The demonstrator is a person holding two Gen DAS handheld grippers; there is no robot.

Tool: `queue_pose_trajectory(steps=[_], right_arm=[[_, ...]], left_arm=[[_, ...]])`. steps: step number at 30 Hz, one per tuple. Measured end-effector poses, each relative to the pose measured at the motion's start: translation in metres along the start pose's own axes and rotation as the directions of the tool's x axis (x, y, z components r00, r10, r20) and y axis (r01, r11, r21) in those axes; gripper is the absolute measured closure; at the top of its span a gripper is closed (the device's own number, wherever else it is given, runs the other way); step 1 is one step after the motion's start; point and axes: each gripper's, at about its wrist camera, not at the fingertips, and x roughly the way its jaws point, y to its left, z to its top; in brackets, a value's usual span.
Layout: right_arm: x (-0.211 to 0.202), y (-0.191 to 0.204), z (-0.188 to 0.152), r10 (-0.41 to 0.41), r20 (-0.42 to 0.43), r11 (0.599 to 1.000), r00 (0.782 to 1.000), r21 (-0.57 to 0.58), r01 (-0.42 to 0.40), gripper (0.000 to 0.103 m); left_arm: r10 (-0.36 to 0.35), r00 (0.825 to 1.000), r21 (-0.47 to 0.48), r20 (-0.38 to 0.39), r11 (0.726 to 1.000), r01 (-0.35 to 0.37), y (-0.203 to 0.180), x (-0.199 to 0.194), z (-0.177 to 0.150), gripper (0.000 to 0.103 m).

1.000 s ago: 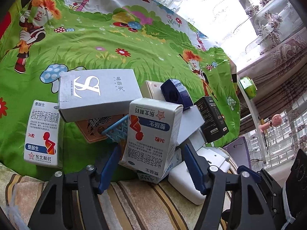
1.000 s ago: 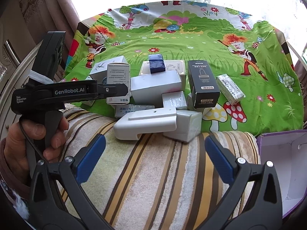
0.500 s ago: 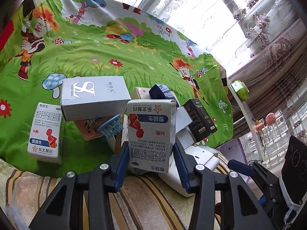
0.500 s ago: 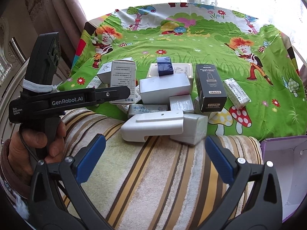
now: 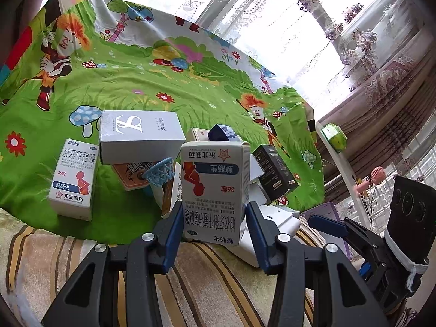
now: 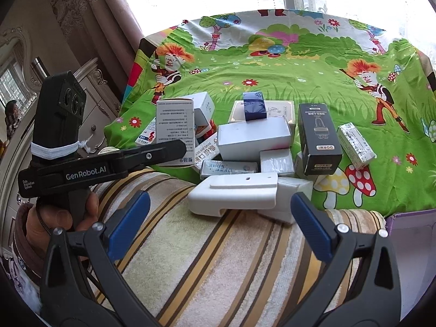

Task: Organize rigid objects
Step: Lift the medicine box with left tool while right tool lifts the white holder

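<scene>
Left gripper (image 5: 214, 226) clamps both blue pads on a white medicine box (image 5: 215, 190), printed upside down with red and blue graphics, held upright at the near edge of the pile; its lower corners are hidden behind the fingers. Its twin box (image 5: 75, 181) stands apart on the green cartoon cloth (image 5: 136, 81). A small blue basketball hoop toy (image 5: 160, 174) peeks out just beside the held box, base hidden. Right gripper (image 6: 220, 223) hangs wide open, holding nothing, above the striped towel (image 6: 218, 259), short of a white plastic bracket (image 6: 234, 190). A black DORMI box (image 6: 318, 139) stands behind the bracket. A purple box (image 6: 408, 245) is cut off at the right.
</scene>
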Motion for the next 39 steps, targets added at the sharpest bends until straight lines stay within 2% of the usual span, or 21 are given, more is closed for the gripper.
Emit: queue_pose_trajectory(steps=[6,11,22,26,39], right_arm=[[0.019,0.013,0.001,-0.12,-0.083,0.991,0.989,-0.074,0.114,0.0],[0.025,0.025,0.002,-0.201,-0.086,0.971,0.976,-0.147,0.187,0.0],[0.041,0.033,0.005,-0.312,-0.116,0.939,0.943,-0.189,0.288,0.002],[0.046,0.03,0.004,-0.324,-0.135,0.937,0.936,-0.18,0.298,0.016],[0.013,0.024,-0.002,-0.245,-0.034,0.964,0.969,-0.111,0.24,0.016]], left_arm=[[0.004,1.0,-0.003,0.017,1.0,-0.004,0.001,-0.003,-0.002,0.056],[0.0,1.0,-0.012,0.017,1.0,0.001,0.003,-0.004,-0.002,0.056],[0.0,1.0,-0.013,0.015,1.0,0.0,0.003,-0.003,-0.002,0.056],[-0.001,1.0,-0.014,0.015,1.0,0.001,0.004,-0.003,-0.002,0.057],[0.009,0.999,0.0,0.042,1.0,-0.009,-0.004,-0.013,-0.007,0.056]])
